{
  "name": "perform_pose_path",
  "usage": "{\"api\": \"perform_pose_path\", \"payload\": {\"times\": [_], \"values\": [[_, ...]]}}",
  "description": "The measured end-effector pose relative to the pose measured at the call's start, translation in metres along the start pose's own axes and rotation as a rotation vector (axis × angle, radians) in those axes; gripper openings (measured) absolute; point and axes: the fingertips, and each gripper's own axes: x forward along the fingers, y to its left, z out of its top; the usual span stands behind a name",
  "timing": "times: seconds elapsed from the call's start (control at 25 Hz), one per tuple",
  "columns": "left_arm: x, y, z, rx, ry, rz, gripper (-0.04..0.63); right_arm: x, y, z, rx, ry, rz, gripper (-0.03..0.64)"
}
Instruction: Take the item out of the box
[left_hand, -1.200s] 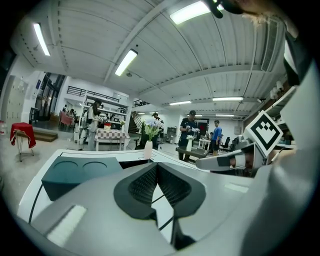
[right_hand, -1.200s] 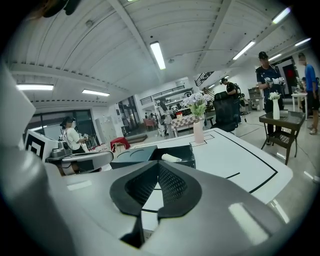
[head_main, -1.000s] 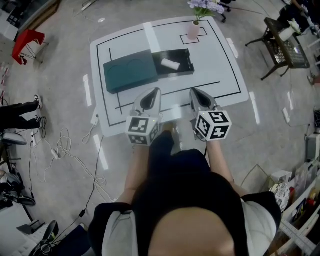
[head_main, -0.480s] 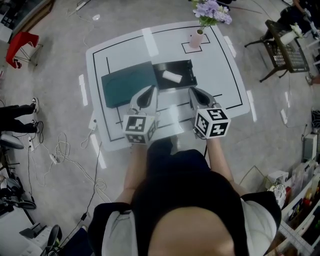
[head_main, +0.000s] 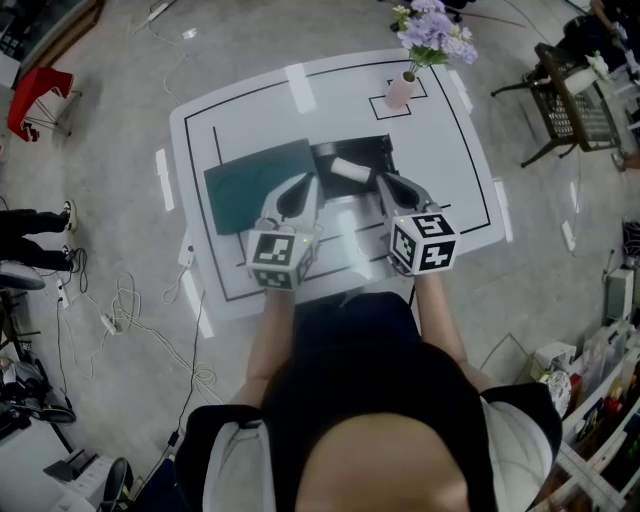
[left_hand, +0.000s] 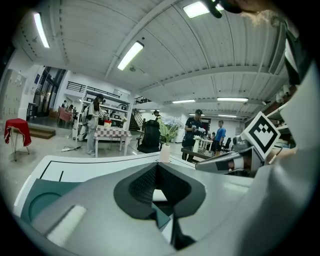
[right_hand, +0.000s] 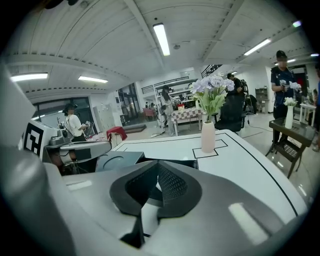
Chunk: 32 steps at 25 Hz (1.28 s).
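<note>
An open black box (head_main: 362, 152) sits mid-table with a white roll-shaped item (head_main: 349, 170) lying inside. Its dark green lid (head_main: 258, 185) lies flat, touching the box's left side. My left gripper (head_main: 309, 181) is shut and empty, its tip over the lid's right edge. My right gripper (head_main: 384, 181) is also shut and empty, with its tip at the box's near right corner. In the left gripper view the closed jaws (left_hand: 156, 167) hide most of the box. The right gripper view shows closed jaws (right_hand: 157, 165) with the box rim (right_hand: 175, 161) just beyond.
The white table (head_main: 450, 170) carries black marked lines, and a pink vase of purple flowers (head_main: 400, 90) stands at its back right. Cables (head_main: 130, 300) trail on the floor to the left. A dark chair (head_main: 565, 100) stands to the right. People stand in the distance.
Both grippers have moved forward over the table, from its front edge up to the box and lid. Both stayed shut. The table now sits closer in the head view.
</note>
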Motion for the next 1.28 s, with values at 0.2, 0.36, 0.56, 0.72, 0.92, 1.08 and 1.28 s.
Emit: {"api": "perform_pose_path", "payload": {"times": [0.2, 0.36, 0.56, 0.72, 0.92, 1.08, 1.28], "values": [[0.005, 0.002, -0.001, -0.008, 0.008, -0.007, 0.009, 0.008, 0.002, -0.003, -0.014, 0.042, 0.021, 0.002], [0.007, 0.003, -0.005, -0.011, 0.022, 0.0, 0.009, 0.016, 0.009, -0.007, -0.068, 0.118, 0.076, 0.003], [0.008, 0.01, -0.007, -0.018, 0.037, 0.043, 0.009, 0.027, 0.013, -0.005, -0.136, 0.163, 0.117, 0.003], [0.01, 0.013, -0.007, -0.027, 0.041, 0.078, 0.009, 0.036, 0.014, -0.002, -0.203, 0.183, 0.163, 0.008], [0.01, 0.017, -0.006, -0.039, 0.03, 0.119, 0.009, 0.051, 0.02, -0.001, -0.28, 0.222, 0.243, 0.032], [0.009, 0.019, -0.007, -0.048, 0.029, 0.139, 0.009, 0.061, 0.022, -0.009, -0.328, 0.276, 0.277, 0.061], [0.011, 0.024, -0.009, -0.061, 0.028, 0.164, 0.009, 0.072, 0.02, -0.02, -0.355, 0.334, 0.316, 0.101]]}}
